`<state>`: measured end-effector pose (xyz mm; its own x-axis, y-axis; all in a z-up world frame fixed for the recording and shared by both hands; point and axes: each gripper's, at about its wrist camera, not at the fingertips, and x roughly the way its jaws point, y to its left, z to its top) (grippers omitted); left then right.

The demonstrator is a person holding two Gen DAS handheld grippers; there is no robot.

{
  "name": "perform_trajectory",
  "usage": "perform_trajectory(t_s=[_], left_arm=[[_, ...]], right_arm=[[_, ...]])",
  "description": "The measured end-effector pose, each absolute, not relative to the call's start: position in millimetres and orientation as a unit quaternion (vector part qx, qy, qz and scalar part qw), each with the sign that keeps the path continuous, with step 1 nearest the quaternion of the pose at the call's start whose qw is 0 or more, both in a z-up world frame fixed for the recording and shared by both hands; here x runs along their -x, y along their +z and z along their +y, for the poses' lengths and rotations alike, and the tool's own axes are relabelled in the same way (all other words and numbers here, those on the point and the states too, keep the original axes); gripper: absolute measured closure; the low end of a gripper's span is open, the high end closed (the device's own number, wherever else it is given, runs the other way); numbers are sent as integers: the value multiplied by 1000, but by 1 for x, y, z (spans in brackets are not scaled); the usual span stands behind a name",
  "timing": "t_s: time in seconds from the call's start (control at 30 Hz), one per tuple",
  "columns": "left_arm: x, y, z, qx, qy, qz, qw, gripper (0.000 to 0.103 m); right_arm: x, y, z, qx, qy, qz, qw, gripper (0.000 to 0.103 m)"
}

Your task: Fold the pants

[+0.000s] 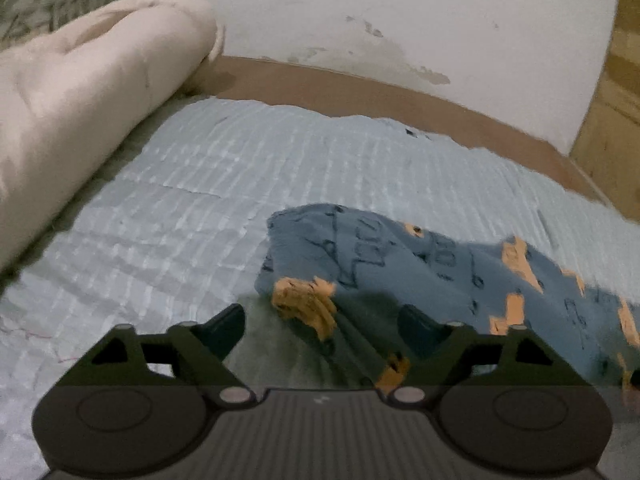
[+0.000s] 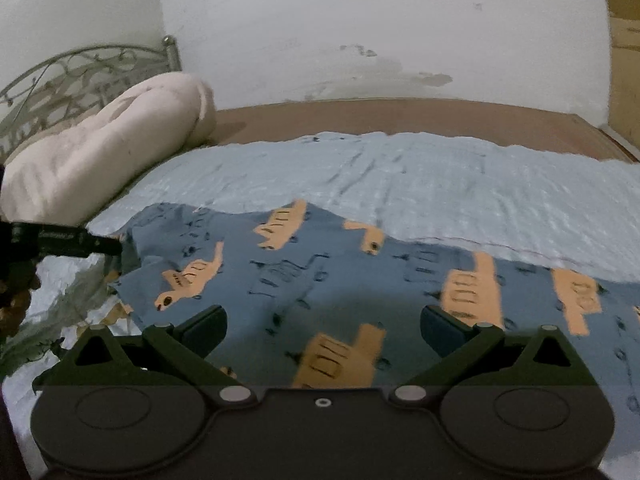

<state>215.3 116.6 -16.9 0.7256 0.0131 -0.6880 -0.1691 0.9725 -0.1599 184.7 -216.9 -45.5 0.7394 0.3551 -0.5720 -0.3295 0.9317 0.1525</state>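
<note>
The blue dinosaur-print pants (image 2: 320, 280) lie spread on the bed (image 1: 180, 200). Both the left gripper (image 1: 322, 320) and right gripper (image 2: 324, 328) hover over them, jaws spread wide, pressing on nothing.

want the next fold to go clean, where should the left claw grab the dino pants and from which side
Take the pants at the bunched, lifted end just ahead of the open left claw. Come from the near side, low along the blue bedspread: that edge stands up off the bed, so a finger could likely slip under it.
</note>
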Motion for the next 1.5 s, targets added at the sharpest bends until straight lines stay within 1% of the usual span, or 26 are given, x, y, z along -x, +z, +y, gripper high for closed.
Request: perform_trajectory(t_s=[0.03, 0.07, 0.13, 0.27, 0.3, 0.37, 0.43, 0.47, 0.5, 0.6, 0.77, 0.83, 0.97, 1.07, 1.1, 1.17, 1.2, 1.23, 1.27, 1.3, 1.33, 1.37, 1.43, 1.5], left_arm=[[-218, -19, 121, 118, 49, 364, 922, 25], [-222, -21, 126, 130, 47, 363, 921, 26], [-227, -25, 132, 148, 42, 366, 918, 35], [-236, -36, 141, 170, 49, 379, 908, 38], [-237, -38, 143, 177, 51, 378, 907, 41], [-238, -39, 145, 182, 62, 376, 907, 50], [-240, -39, 147, 190, 71, 375, 904, 70], [-239, -38, 148, 196, 74, 373, 904, 75], [-238, -35, 148, 200, 78, 367, 905, 83], [-231, -21, 143, 194, 94, 338, 916, 87], [-215, 12, 136, 164, 107, 311, 930, 88], [-214, 18, 136, 153, 107, 317, 930, 88], [-222, 7, 134, 140, 116, 344, 921, 87], [-227, -4, 132, 141, 118, 361, 914, 85], [-228, -7, 132, 140, 121, 366, 912, 83], [-225, -8, 132, 141, 132, 365, 911, 70], [-222, -7, 130, 141, 135, 363, 911, 46], [-219, -4, 128, 138, 139, 359, 913, 29], [-215, 0, 123, 131, 142, 349, 917, 25], [-213, 3, 119, 121, 143, 341, 921, 17], [-211, 6, 113, 108, 145, 333, 925, 13], [-209, 10, 105, 95, 144, 324, 930, 12], [-209, 15, 90, 78, 131, 313, 937, 5], [-212, 19, 70, 65, 109, 310, 942, 4]], right_arm=[[-188, -46, -212, -15, 186, 312, 931, 1], [-192, -47, -207, -9, 188, 314, 931, 1], [-197, -50, -200, -2, 192, 315, 929, 1], [-208, -55, -190, -5, 199, 322, 926, 1], [-209, -57, -188, -7, 201, 324, 924, 1], [-212, -59, -185, -6, 202, 327, 923, 1], [-212, -61, -185, -5, 201, 330, 922, 1], [-213, -62, -184, -6, 201, 331, 922, 1], [-213, -62, -184, -6, 201, 331, 922, 1], [-213, -62, -186, -5, 198, 329, 923, 1], [-212, -61, -190, -8, 195, 327, 925, 1], [-212, -62, -192, -8, 195, 325, 925, 1], [-214, -67, -193, -4, 184, 338, 923, 1], [-213, -69, -197, -7, 184, 340, 922, 1], [-213, -69, -198, -7, 184, 339, 922, 1], [-211, -68, -201, -5, 183, 338, 923, 1], [-211, -67, -203, -2, 181, 337, 924, 1], [-209, -66, -206, 2, 177, 335, 926, 1], [-209, -66, -209, 6, 172, 333, 927, 1], [-208, -65, -213, 10, 167, 332, 928, 1], [-207, -65, -218, 13, 162, 331, 929, 1], [-207, -65, -223, 16, 157, 331, 930, 1], [-208, -66, -235, 25, 145, 334, 931, 1], [-209, -67, -248, 35, 130, 337, 932, 1]])
